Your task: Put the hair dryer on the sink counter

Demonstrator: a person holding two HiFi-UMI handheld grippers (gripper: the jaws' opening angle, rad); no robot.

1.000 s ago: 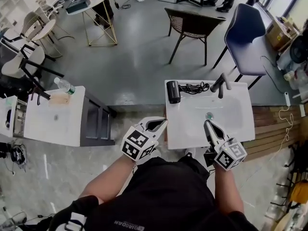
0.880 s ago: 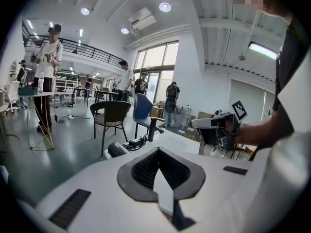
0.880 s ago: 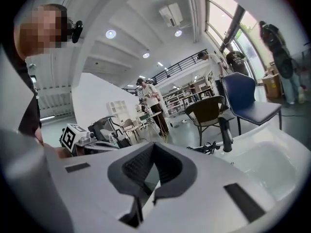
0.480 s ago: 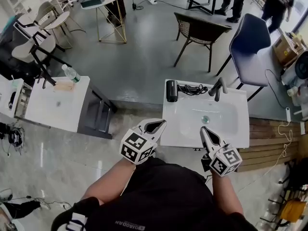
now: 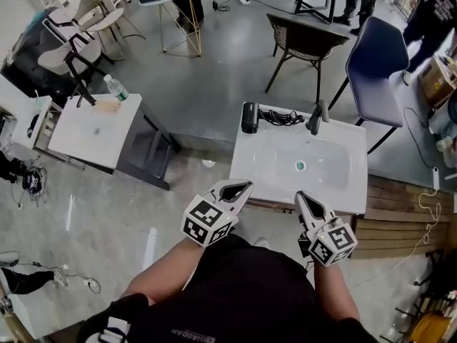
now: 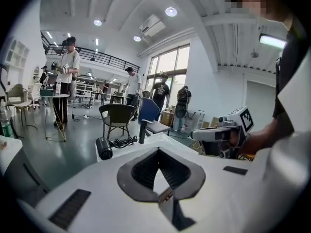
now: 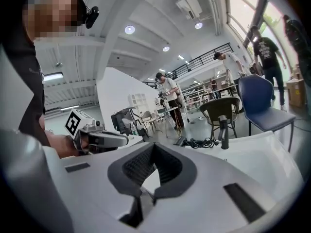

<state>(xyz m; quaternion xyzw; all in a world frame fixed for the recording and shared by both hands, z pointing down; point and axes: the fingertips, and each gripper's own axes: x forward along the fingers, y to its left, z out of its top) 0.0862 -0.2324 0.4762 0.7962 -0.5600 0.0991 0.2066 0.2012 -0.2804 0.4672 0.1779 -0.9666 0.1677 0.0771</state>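
Fingers: left gripper (image 5: 249, 185) and right gripper (image 5: 298, 194) both pressed closed, empty.
Change: both drawn back to the sink counter's (image 5: 248, 166) near edge.
Hair dryer (image 5: 249, 117): farther ahead of the fingers.

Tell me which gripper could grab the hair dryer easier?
Probably left: the hair dryer lies at the back left corner of the sink counter, nearer the left gripper; the right gripper sits farther right.

Water bottle (image 5: 116, 88): upright, far corner of white table (image 5: 86, 131). Wooden piece (image 5: 106, 106): just beside bottle, far edge. Wicker chair (image 5: 305, 40), blue chair (image 5: 377, 61), gold-legged round table (image 5: 178, 2): on grey floor (image 5: 214, 77).
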